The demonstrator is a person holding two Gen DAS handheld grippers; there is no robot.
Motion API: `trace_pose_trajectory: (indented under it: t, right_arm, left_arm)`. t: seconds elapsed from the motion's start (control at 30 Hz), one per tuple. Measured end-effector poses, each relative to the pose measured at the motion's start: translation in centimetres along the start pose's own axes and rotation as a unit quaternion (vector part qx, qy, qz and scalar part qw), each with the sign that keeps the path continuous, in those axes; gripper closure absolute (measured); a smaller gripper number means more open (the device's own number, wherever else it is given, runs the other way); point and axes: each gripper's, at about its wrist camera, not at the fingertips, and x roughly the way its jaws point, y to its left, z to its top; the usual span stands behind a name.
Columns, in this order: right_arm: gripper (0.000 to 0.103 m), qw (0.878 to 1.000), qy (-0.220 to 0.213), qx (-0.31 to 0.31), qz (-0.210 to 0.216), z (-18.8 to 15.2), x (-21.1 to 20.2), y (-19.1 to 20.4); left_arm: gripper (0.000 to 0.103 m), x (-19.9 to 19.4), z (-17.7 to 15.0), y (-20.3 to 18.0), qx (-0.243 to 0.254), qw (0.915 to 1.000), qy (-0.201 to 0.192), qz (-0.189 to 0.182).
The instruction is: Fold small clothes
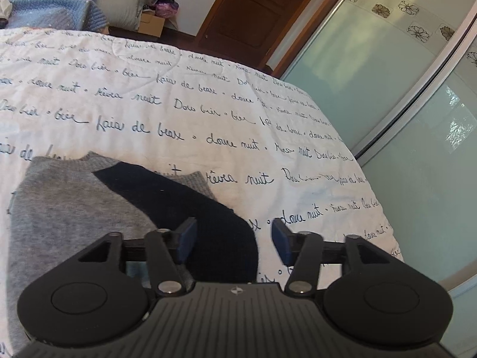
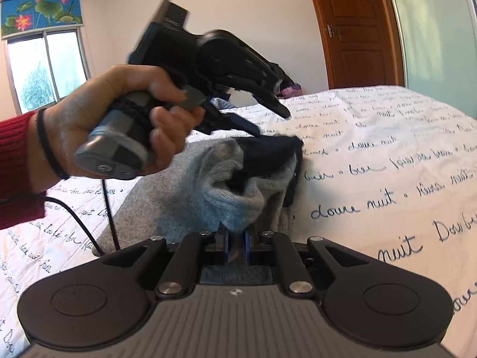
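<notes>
Nearest my right camera, the right gripper (image 2: 235, 243) has its blue fingers (image 2: 224, 246) closed on a bunched fold of the grey sweater (image 2: 226, 200), lifting it off the quilt. The cloth rises from the fingers toward 12 o'clock, its dark navy sleeve (image 2: 268, 152) draped over the top of the bunch.

In my left camera, the left gripper (image 1: 234, 240) stands open, blue fingers (image 1: 187, 240) apart and pressing on nothing; the navy sleeve (image 1: 190, 205) lies on the bed under and between them. The grey body (image 1: 65, 208) spreads flat toward 9 o'clock.

Further out in the right view, at 10 o'clock, a hand (image 2: 119, 119) with a red sleeve (image 2: 18, 167) holds the left gripper (image 2: 268, 119) just above the sleeve end. Its fingers look apart, though blurred.

The garment lies on a white quilt (image 1: 208, 113) printed with script. Beyond the bed at 12 o'clock: a wooden door (image 2: 354, 29); at 10 o'clock, a window (image 2: 47, 65).
</notes>
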Motion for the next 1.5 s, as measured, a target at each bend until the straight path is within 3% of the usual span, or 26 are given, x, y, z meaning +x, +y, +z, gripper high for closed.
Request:
trace_pose_trajectory:
  t: [0.1, 0.2, 0.23, 0.27, 0.47, 0.57, 0.67, 0.8, 0.93, 1.1, 1.2, 1.23, 1.27, 1.5]
  right_arm:
    - [0.088, 1.0, 0.008, 0.018, 0.003, -0.1, -0.1, -0.6]
    - [0.062, 1.0, 0.008, 0.03, 0.004, -0.1, -0.4, -1.0]
    - [0.049, 1.0, 0.004, 0.03, 0.005, -0.2, -0.6, -1.0]
    - [0.043, 1.0, 0.001, 0.027, 0.009, -0.2, -0.8, -1.0]
    - [0.044, 0.998, -0.04, 0.03, -0.024, 0.8, -2.3, -1.8]
    - [0.043, 0.996, -0.043, 0.078, 0.027, 3.2, -1.7, -4.2]
    - [0.043, 0.983, -0.027, 0.151, 0.1, 5.9, 1.2, -7.5]
    - [0.044, 0.965, 0.021, 0.222, 0.139, 7.8, 6.9, -10.6]
    - [0.044, 0.942, 0.065, 0.285, 0.165, 7.6, 11.5, -12.4]
    - [0.049, 0.935, 0.071, 0.307, 0.163, 7.7, 14.7, -12.9]
    - [0.075, 0.939, 0.075, 0.301, 0.146, 8.6, 16.0, -13.2]
    - [0.09, 0.941, 0.077, 0.296, 0.142, 8.9, 16.4, -13.3]
    - [0.094, 0.944, 0.077, 0.29, 0.138, 9.1, 16.7, -13.3]
    - [0.096, 0.983, 0.039, 0.171, 0.053, 11.3, 16.3, -11.6]
  left_arm:
    - [0.038, -1.9, -0.4, 0.9, 0.003, 1.0, -0.008, 0.003]
    - [0.033, -3.9, -1.4, 2.1, 0.0, 0.9999, -0.012, 0.008]
    - [0.032, -4.7, -1.8, 2.6, -0.001, 0.9999, -0.014, 0.01]
    - [0.032, -5.4, -2.3, 3.1, -0.001, 0.9998, -0.016, 0.01]
    - [0.03, -9.2, -6.1, 6.1, 0.003, 0.9994, -0.015, 0.03]
    - [0.03, -10.8, -7.9, 6.4, 0.031, 0.9979, -0.027, 0.051]
    - [0.029, -11.8, -8.9, 6.3, 0.052, 0.9959, -0.04, 0.063]
    - [0.025, -12.2, -9.5, 6.0, 0.067, 0.995, -0.044, 0.06]
    - [0.023, -12.2, -10.0, 5.5, 0.097, 0.989, -0.06, 0.094]
    - [0.02, -11.8, -10.9, 5.1, 0.123, 0.9837, -0.067, 0.113]
    - [0.02, -11.7, -11.3, 4.9, 0.131, 0.9822, -0.069, 0.116]
    - [0.02, -11.7, -11.5, 4.8, 0.133, 0.9812, -0.073, 0.119]
    - [0.02, -11.8, -11.5, 4.8, 0.135, 0.9801, -0.078, 0.123]
    - [0.019, -11.3, -11.9, 4.6, 0.143, 0.9794, -0.072, 0.122]
